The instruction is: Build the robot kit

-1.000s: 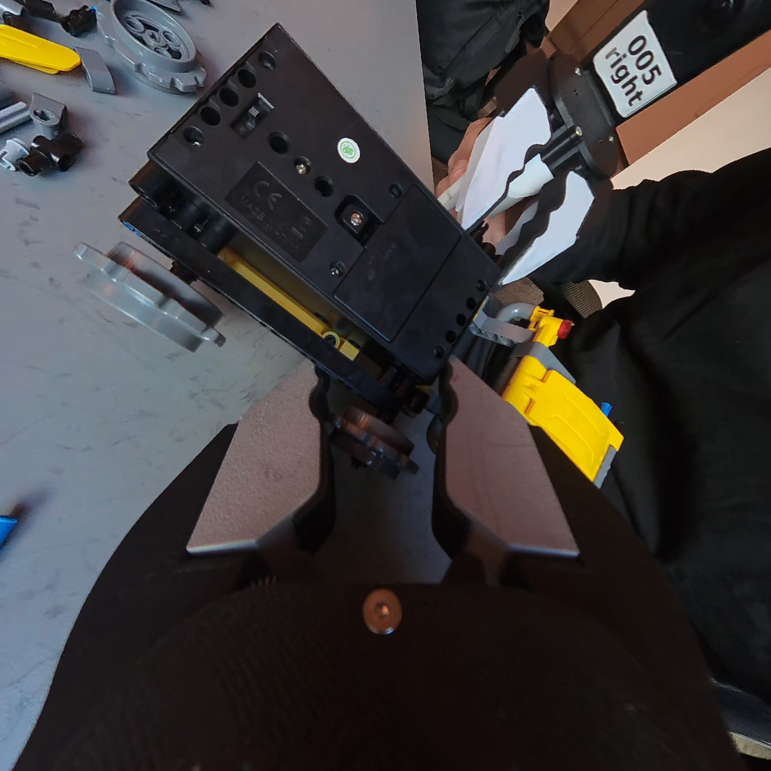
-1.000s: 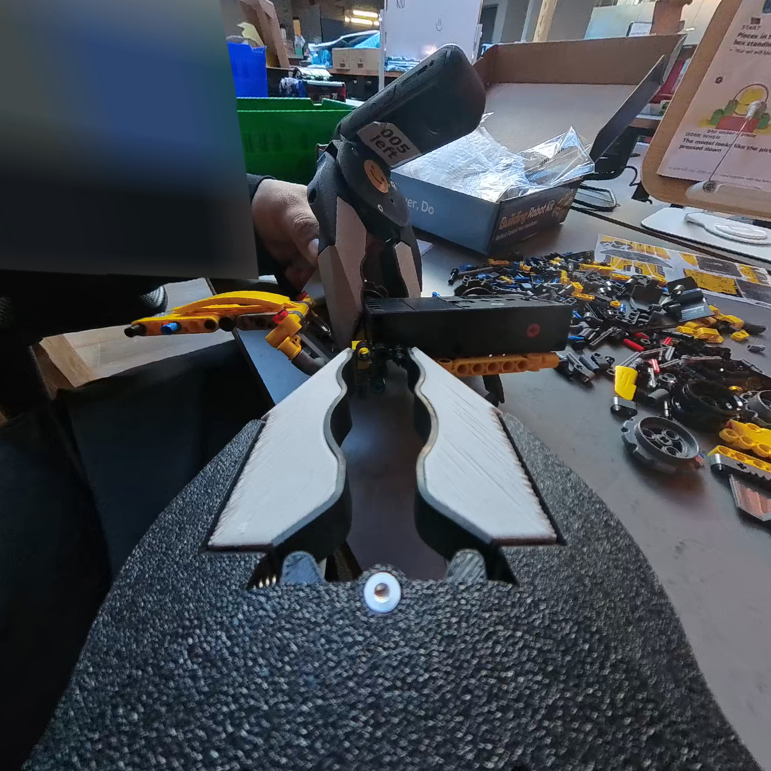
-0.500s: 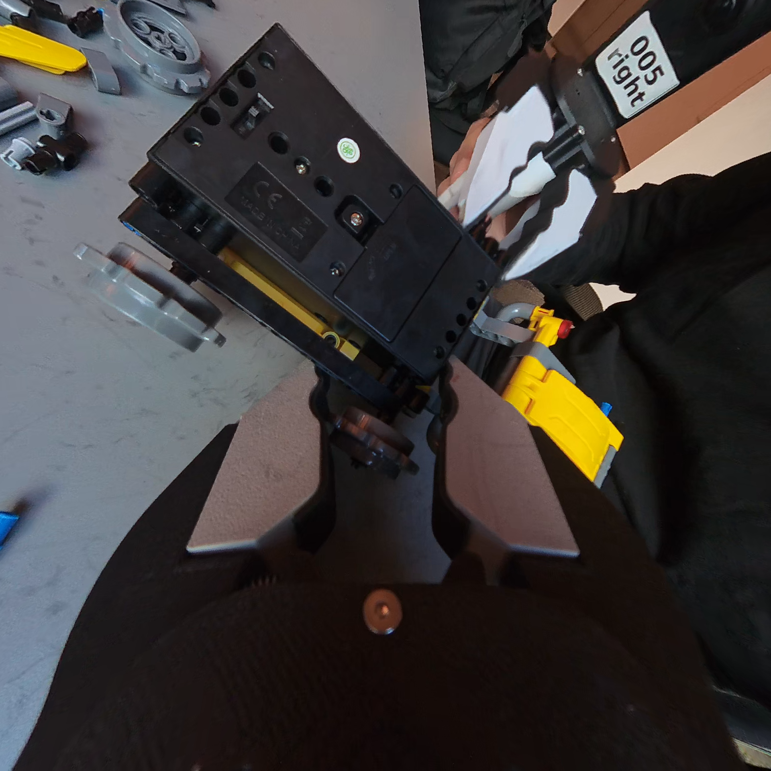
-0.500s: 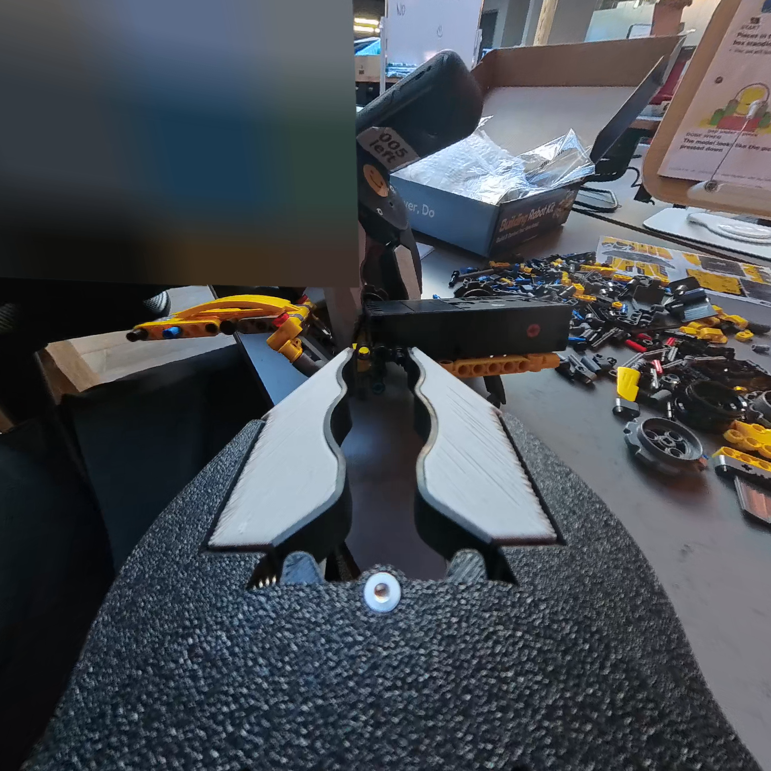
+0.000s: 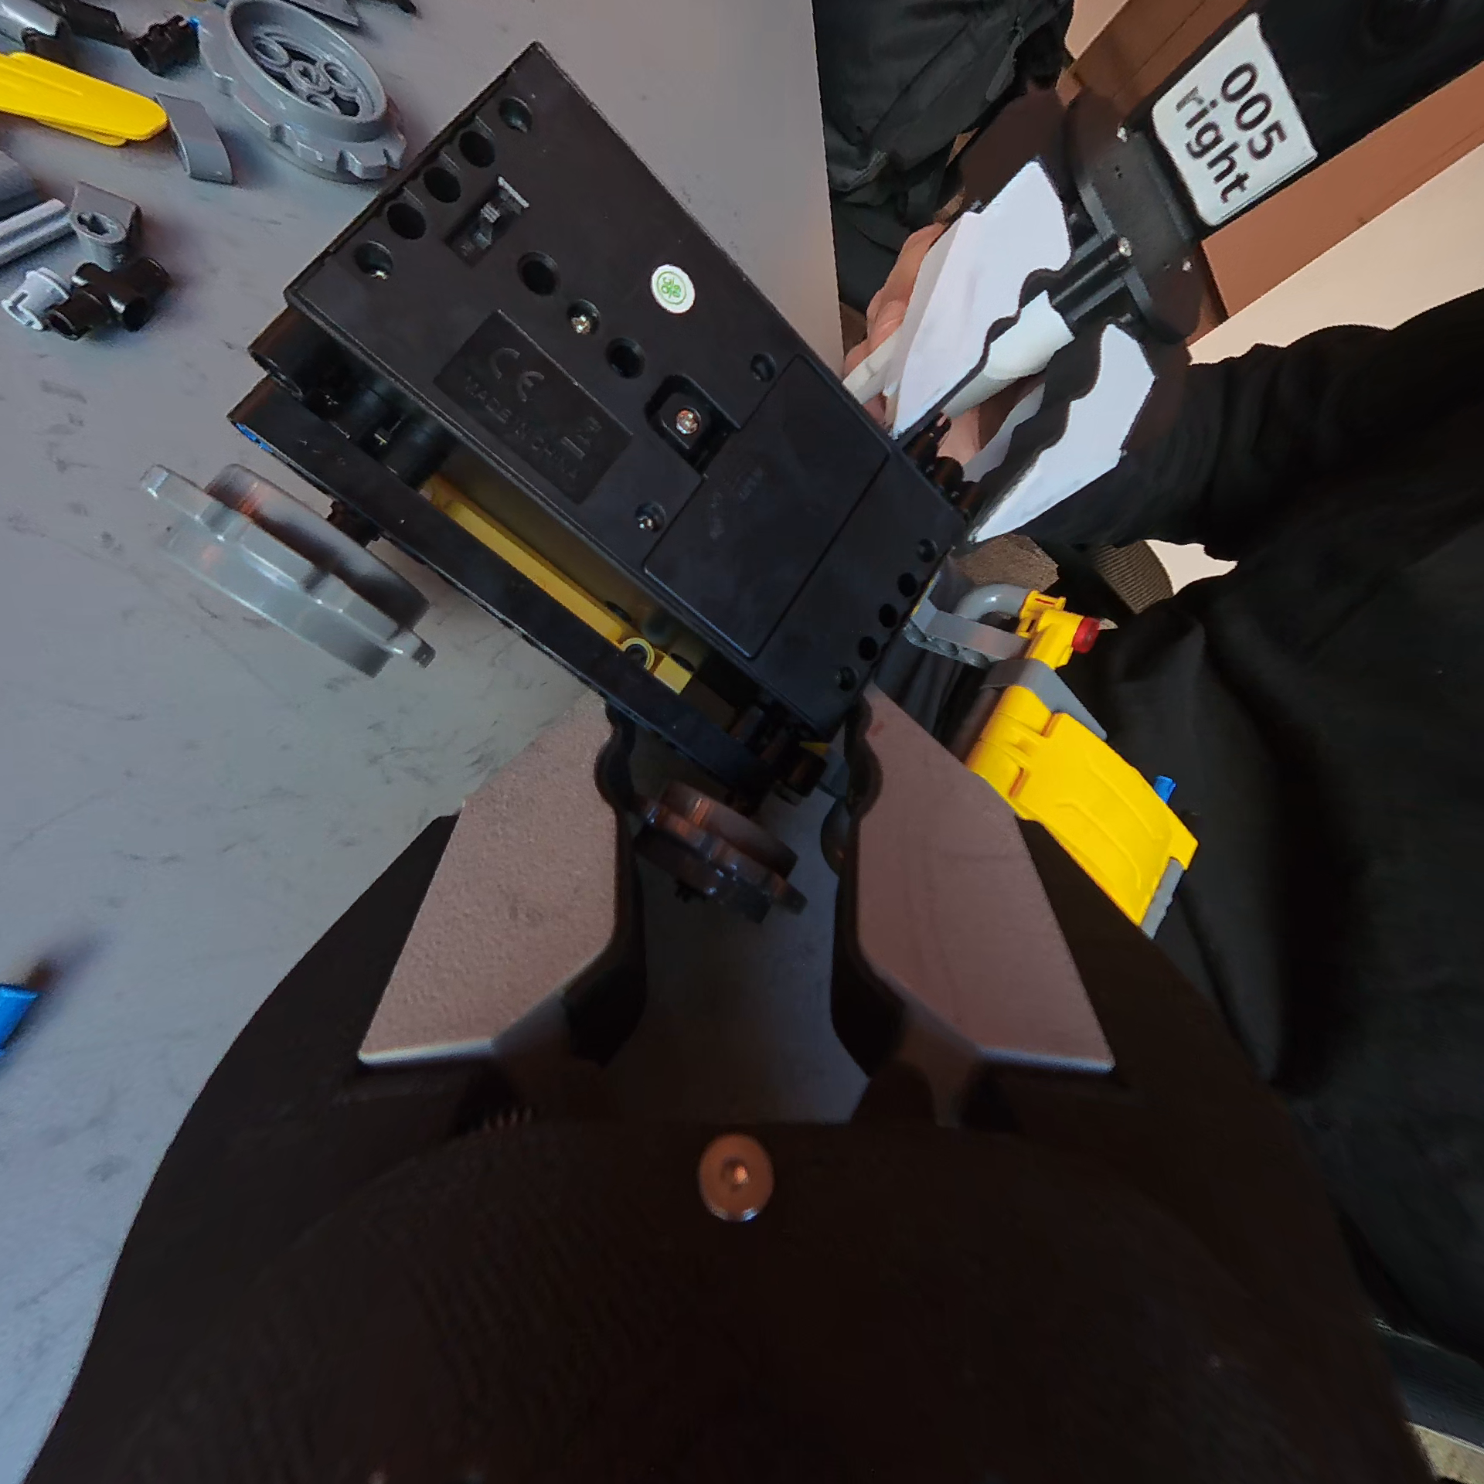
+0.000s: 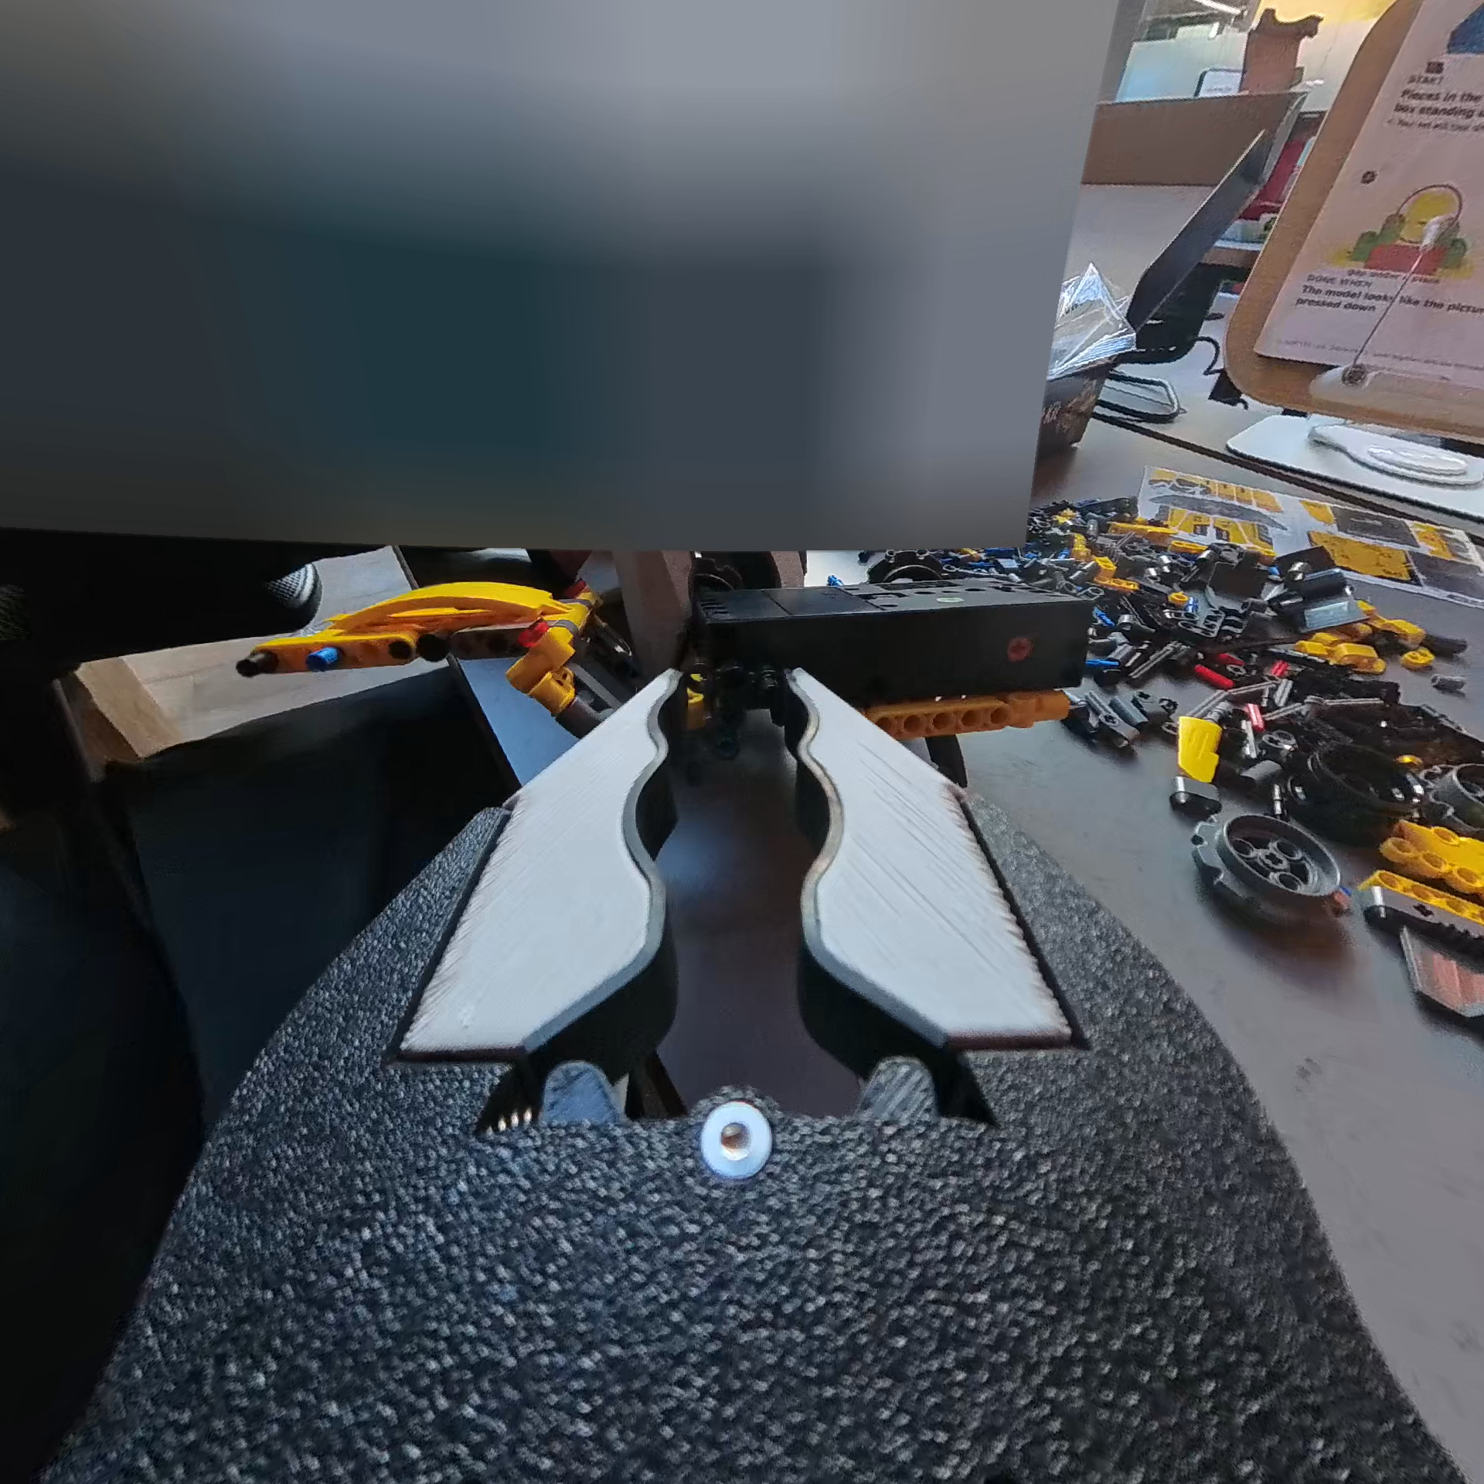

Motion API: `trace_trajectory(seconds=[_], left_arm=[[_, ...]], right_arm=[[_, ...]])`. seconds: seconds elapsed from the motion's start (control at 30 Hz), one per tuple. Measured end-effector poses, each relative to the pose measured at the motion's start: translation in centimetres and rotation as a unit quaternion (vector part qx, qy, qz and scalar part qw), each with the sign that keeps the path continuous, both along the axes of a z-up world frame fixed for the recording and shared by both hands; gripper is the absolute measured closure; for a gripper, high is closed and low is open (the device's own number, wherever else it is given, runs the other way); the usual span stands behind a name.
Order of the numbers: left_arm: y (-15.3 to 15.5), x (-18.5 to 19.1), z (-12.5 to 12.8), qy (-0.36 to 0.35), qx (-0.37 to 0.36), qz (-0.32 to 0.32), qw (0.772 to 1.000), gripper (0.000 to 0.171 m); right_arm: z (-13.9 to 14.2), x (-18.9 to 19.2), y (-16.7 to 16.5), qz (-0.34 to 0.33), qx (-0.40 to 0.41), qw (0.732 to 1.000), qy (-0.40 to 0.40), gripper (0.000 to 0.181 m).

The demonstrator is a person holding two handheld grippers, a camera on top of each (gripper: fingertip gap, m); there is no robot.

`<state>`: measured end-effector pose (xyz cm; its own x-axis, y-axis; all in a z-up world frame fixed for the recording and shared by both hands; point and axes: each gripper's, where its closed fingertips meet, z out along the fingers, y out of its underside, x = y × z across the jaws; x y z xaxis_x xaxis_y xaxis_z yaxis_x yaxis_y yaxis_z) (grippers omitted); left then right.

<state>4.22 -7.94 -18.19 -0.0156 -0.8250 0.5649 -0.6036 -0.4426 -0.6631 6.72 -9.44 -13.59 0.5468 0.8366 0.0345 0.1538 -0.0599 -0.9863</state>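
Both grippers hold a brick-built model over the table edge. Its black battery box (image 5: pixel 602 385) faces the left wrist view, with a yellow beam (image 5: pixel 562 578) and a grey wheel hub (image 5: pixel 281 562) at its side. My left gripper (image 5: pixel 735 723) is shut on the model's near black frame, and a dark wheel (image 5: pixel 715 843) sits between its fingers. My right gripper (image 6: pixel 732 682) is shut on the model's end pins (image 6: pixel 731 707), under the battery box (image 6: pixel 883 634). It also shows in the left wrist view (image 5: pixel 935 482). A yellow curved arm (image 6: pixel 450 626) sticks out to the left.
Several loose black and yellow parts (image 6: pixel 1285 666) lie in a pile on the grey table (image 6: pixel 1124 883), with a grey wheel hub (image 6: pixel 1269 867) and a printed sheet (image 6: pixel 1317 522). A board on a stand (image 6: pixel 1381 241) is behind. Another wheel hub (image 5: pixel 305 88) and a yellow piece (image 5: pixel 72 104) lie far left. There is about 6 cm between the tips of the two grippers.
Both grippers keep their hold and the model has barely moved. The right gripper has shifted very slightly in the left wrist view.
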Motion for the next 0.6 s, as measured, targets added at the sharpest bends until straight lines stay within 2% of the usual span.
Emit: trace_trajectory(seconds=[0.47,0.6], left_arm=[[0.08,-0.01,-0.37,0.014,0.022,0.005,1.0,0.123],[0.04,-0.03,-0.42,0.016,0.03,0.003,0.999,0.123]], right_arm=[[-0.4,-0.12,-0.04,-0.001,0.003,1.0,-0.01,0.157],[-0.66,-0.16,-0.19,0.018,-0.013,1.0,-0.02,0.158]])
